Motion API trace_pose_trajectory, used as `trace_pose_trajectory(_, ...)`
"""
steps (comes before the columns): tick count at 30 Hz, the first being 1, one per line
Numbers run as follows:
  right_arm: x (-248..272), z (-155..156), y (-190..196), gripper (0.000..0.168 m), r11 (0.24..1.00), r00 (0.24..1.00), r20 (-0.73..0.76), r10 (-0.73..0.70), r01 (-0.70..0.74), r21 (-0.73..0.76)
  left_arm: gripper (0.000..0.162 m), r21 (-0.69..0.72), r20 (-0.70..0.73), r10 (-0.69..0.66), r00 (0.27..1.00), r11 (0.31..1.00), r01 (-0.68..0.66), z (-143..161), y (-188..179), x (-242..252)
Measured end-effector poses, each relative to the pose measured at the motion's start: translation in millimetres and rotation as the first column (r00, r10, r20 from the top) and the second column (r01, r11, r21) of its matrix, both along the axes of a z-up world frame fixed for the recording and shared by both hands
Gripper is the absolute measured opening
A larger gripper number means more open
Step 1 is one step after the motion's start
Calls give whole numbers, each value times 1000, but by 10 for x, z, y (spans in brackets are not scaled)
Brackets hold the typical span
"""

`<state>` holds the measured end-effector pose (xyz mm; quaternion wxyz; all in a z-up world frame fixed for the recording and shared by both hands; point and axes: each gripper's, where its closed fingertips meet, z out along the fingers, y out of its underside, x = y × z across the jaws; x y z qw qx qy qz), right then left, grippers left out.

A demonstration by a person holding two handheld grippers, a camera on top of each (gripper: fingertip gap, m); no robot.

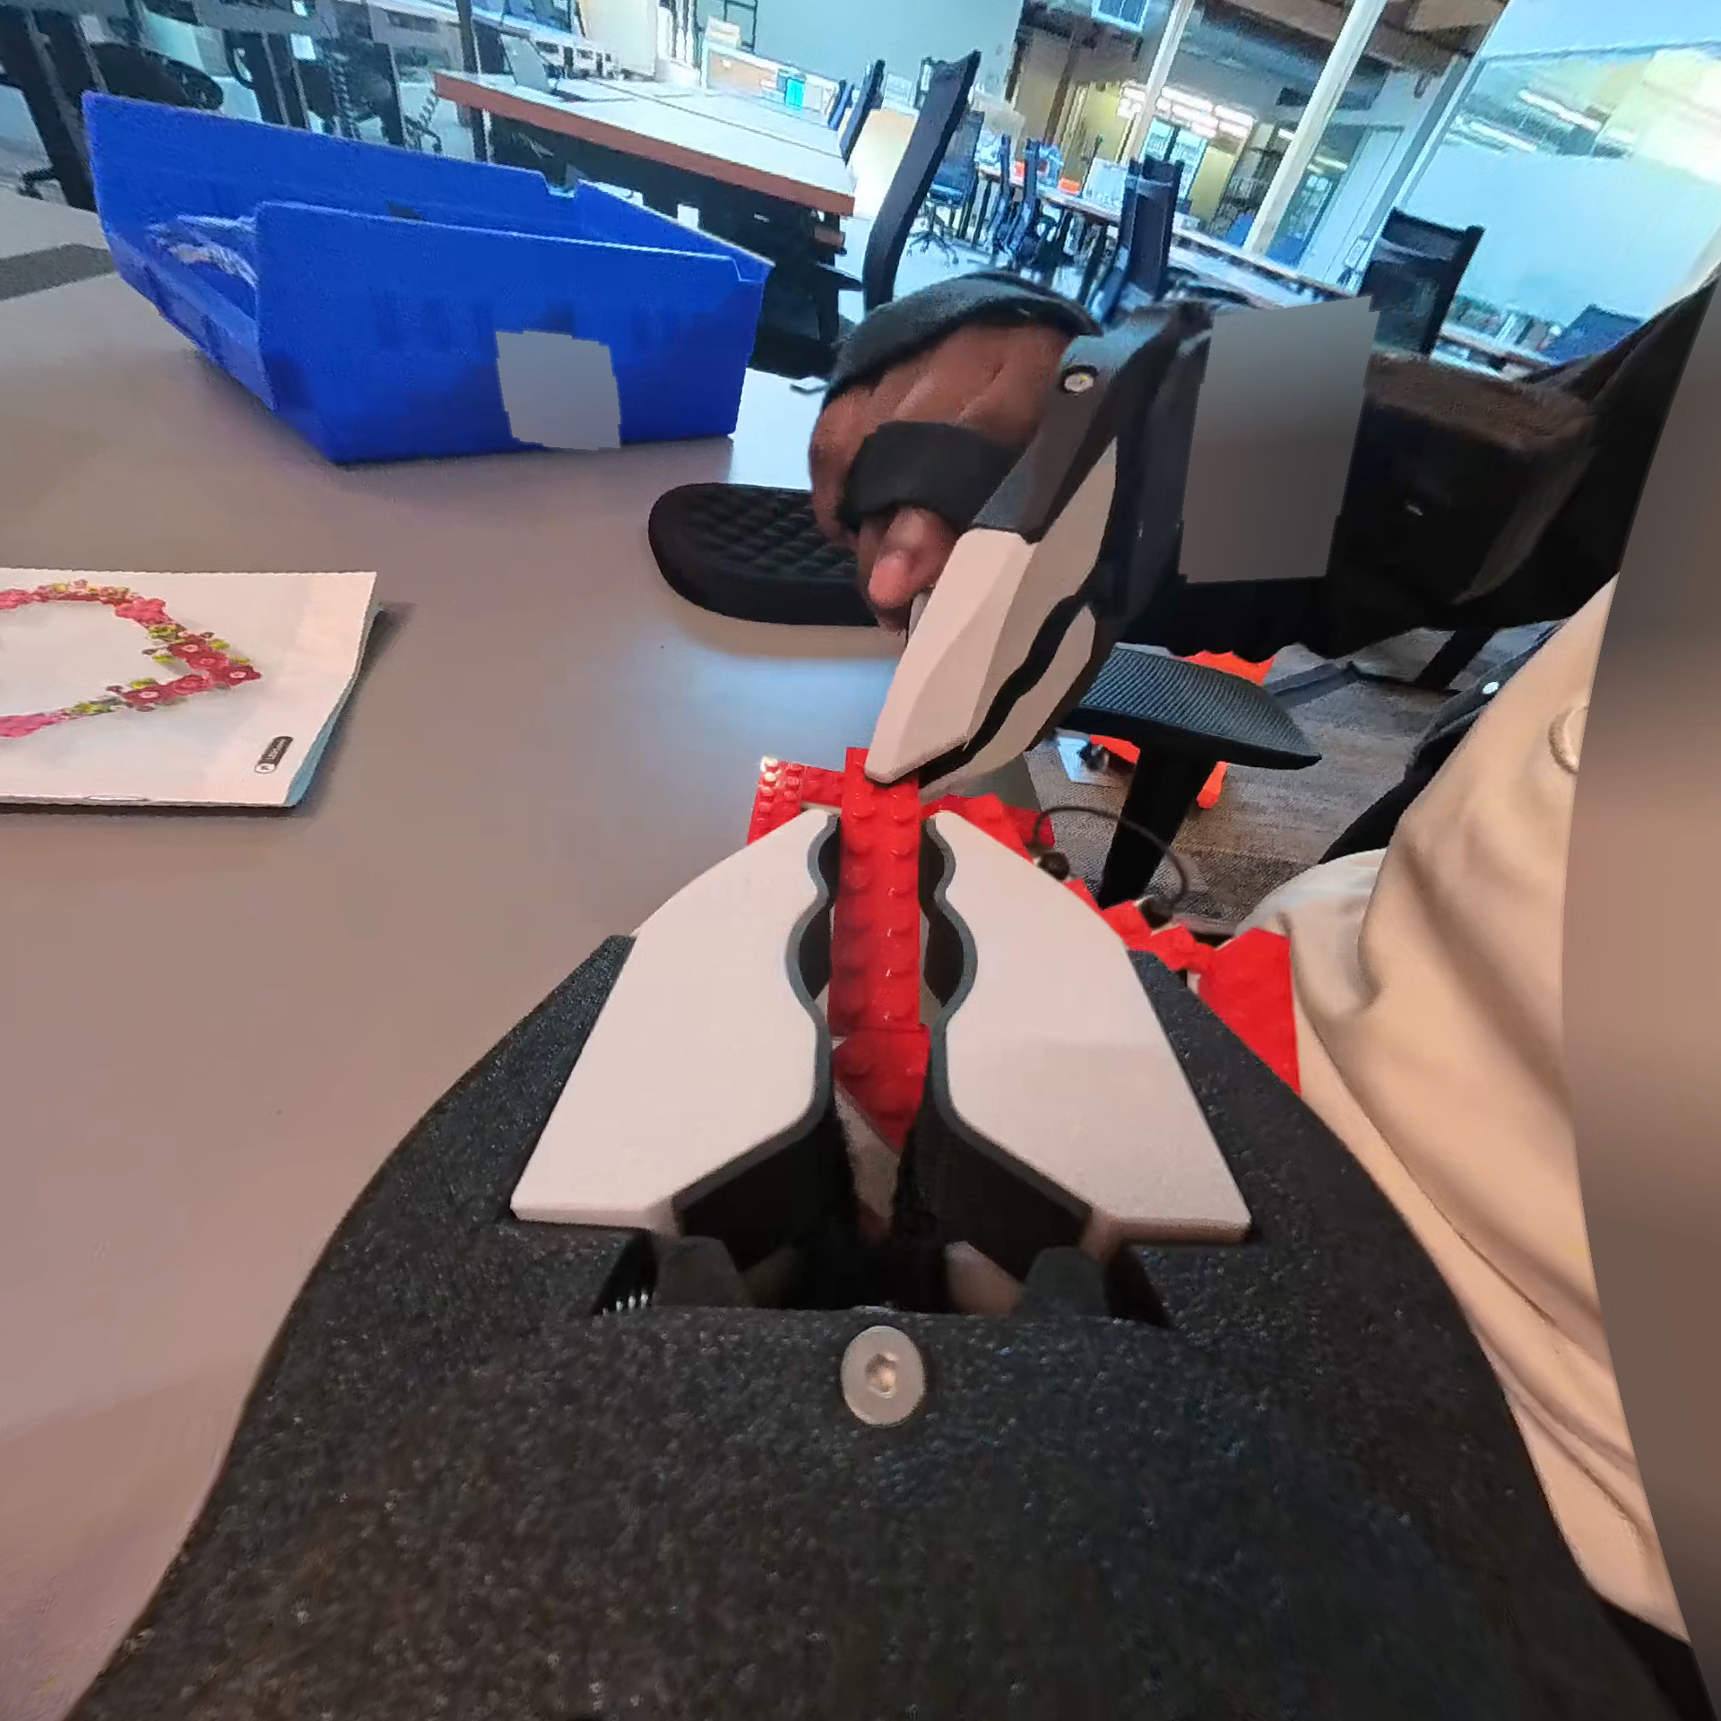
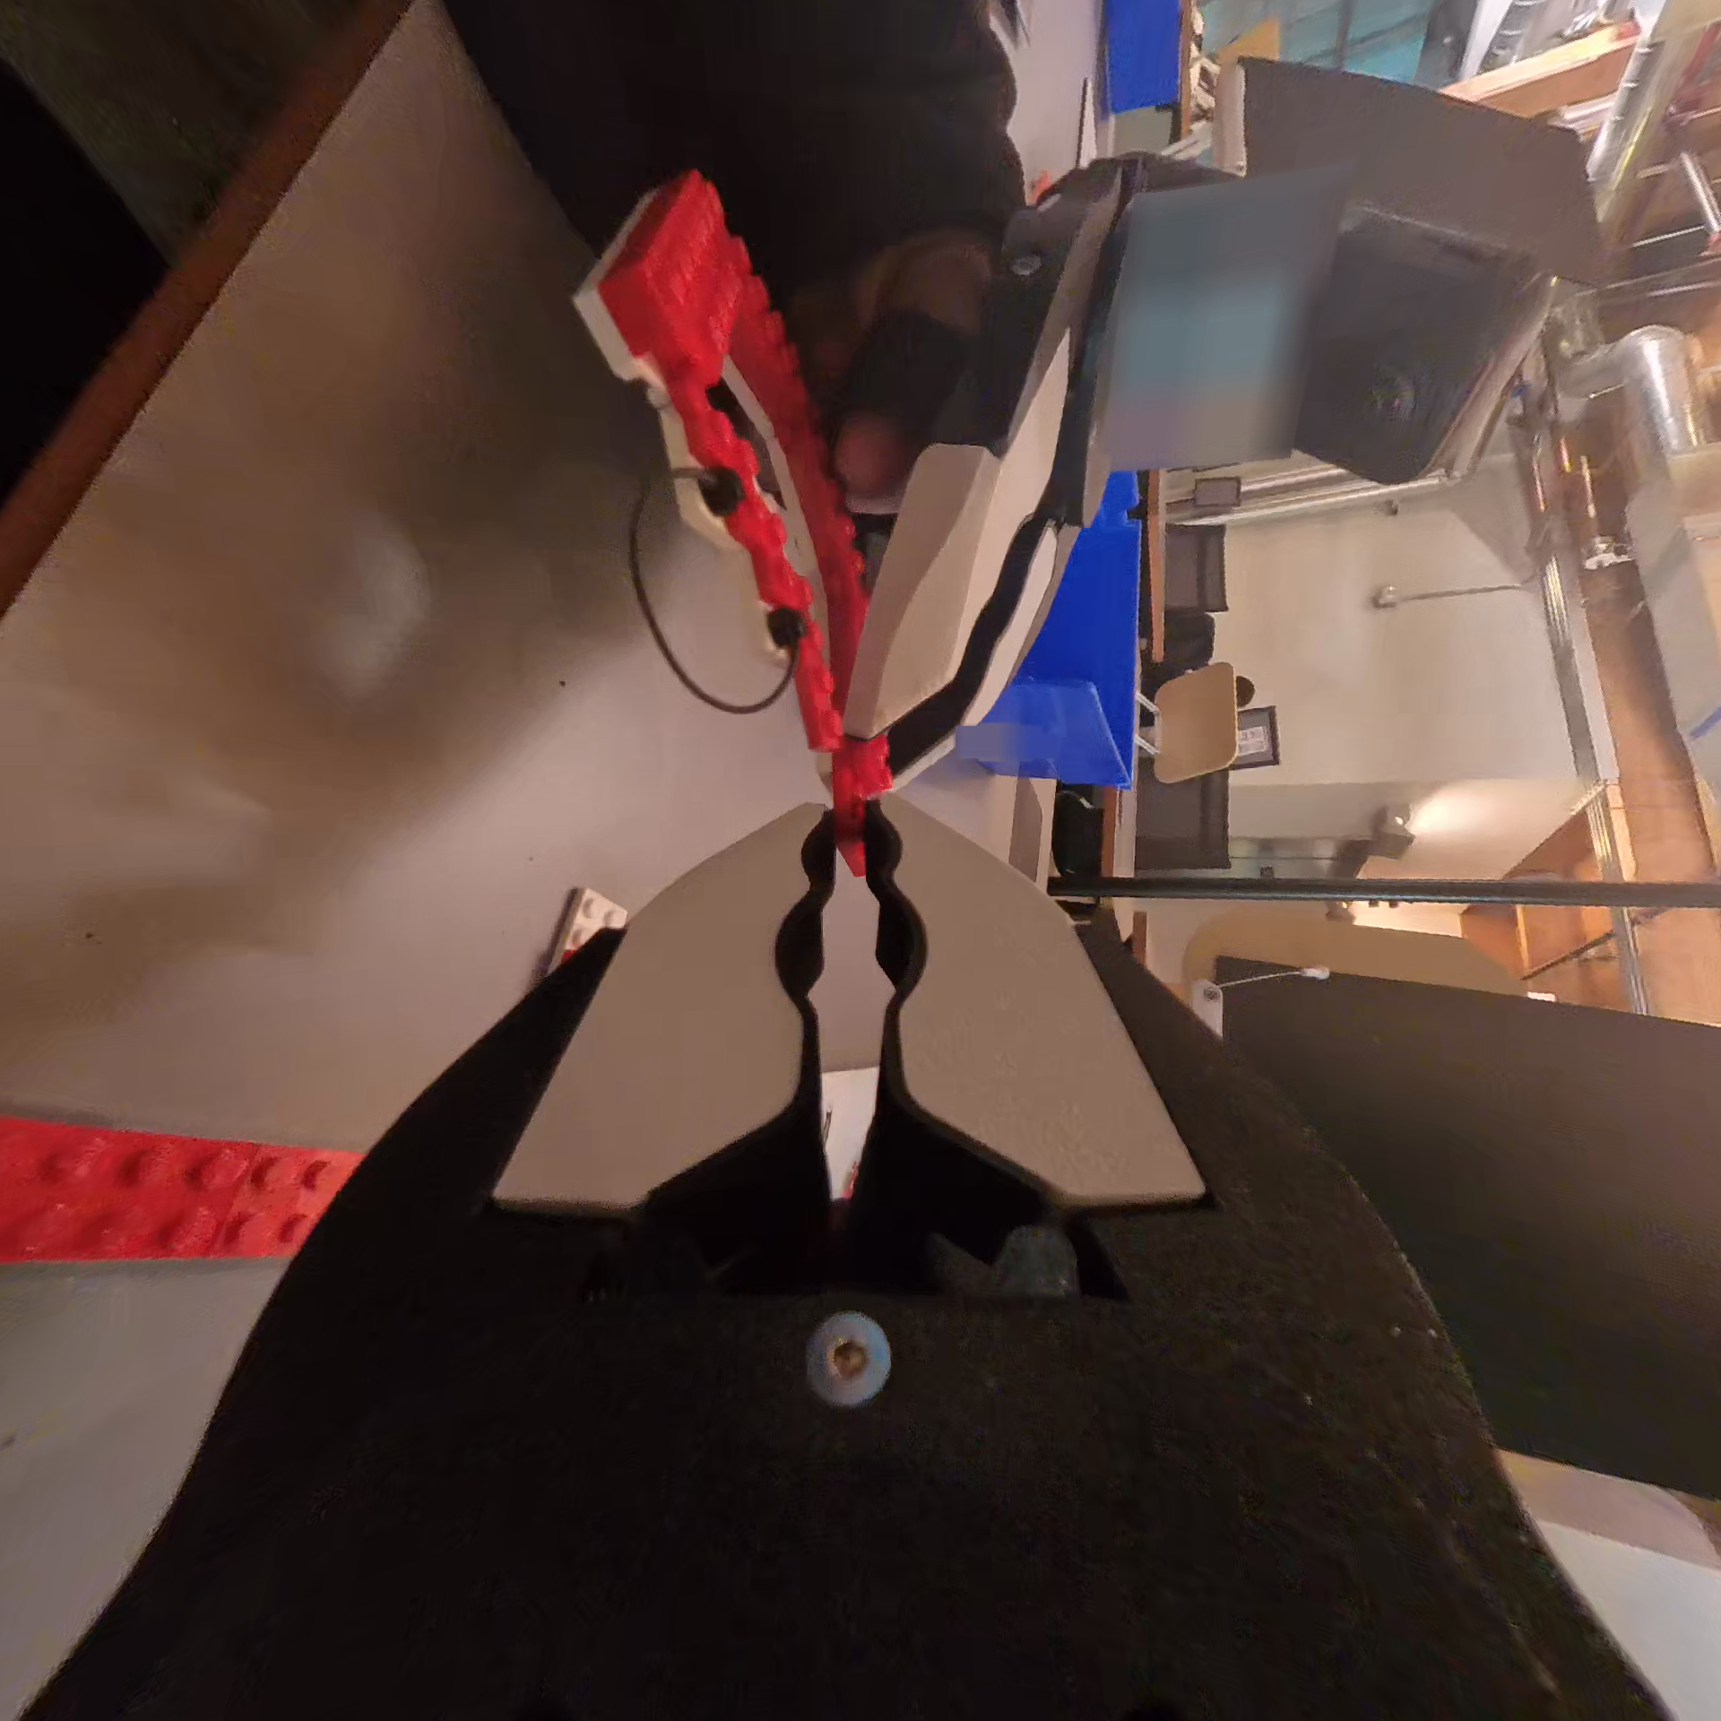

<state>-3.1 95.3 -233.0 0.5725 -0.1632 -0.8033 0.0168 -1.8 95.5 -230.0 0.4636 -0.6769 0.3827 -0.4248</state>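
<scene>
A red brick assembly [image 1: 875, 931] with studded strips, white parts and a thin black cord loop is held between both grippers above the grey table [image 1: 372, 1024]. My left gripper [image 1: 877, 824] is shut on a long red strip of it that runs between the fingers. My right gripper [image 1: 899, 768] comes down from the upper right and pinches the strip's far end. In the right wrist view, my right gripper [image 2: 849, 819] is shut on the tip of the red assembly [image 2: 736, 372]. The left gripper [image 2: 861, 736] grips it just beyond.
A blue plastic bin [image 1: 419, 317] stands at the back left of the table. A booklet showing a red flower wreath [image 1: 186, 689] lies at the left. A red studded plate [image 2: 140, 1192] and a small white brick [image 2: 587, 917] lie on the table. Black office chairs [image 1: 764, 559] stand past the edge.
</scene>
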Motion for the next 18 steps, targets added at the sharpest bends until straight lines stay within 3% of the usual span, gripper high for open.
trace_pose_trajectory(1,8,-10,11,6,1000,1000,2,-10,10,-3,14,-7,5,7,1000,1000,-7,-5,14,6)
trace_pose_trajectory(4,21,-31,26,6,1000,1000,9,-20,20,1,15,-28,18,1,1000,1000,0,-14,26,11)
trace_pose_trajectory(5,39,-97,9,6,1000,998,55,-11,11,-2,15,-9,99,35,994,999,-34,105,70,-30)
trace_pose_trajectory(6,116,-347,-48,6,1000,978,208,18,-12,-29,15,3,292,77,953,997,-82,409,130,-184)
trace_pose_trajectory(7,135,-502,-67,6,1000,971,239,8,-3,-22,11,-25,351,118,929,993,-117,526,184,-365)
trace_pose_trajectory(9,118,-507,-16,5,998,988,148,-30,23,55,15,29,211,174,962,983,-184,329,191,-496)
trace_pose_trajectory(11,110,-489,-1,5,996,989,141,-49,58,-64,15,21,231,154,961,986,-164,365,155,-470)
trace_pose_trajectory(14,60,-602,137,7,992,977,181,-115,121,-25,15,39,242,77,967,995,-89,402,74,-385)
trace_pose_trajectory(18,61,-521,108,40,958,979,194,-54,106,-266,15,25,226,-11,974,1000,6,371,-75,-304)
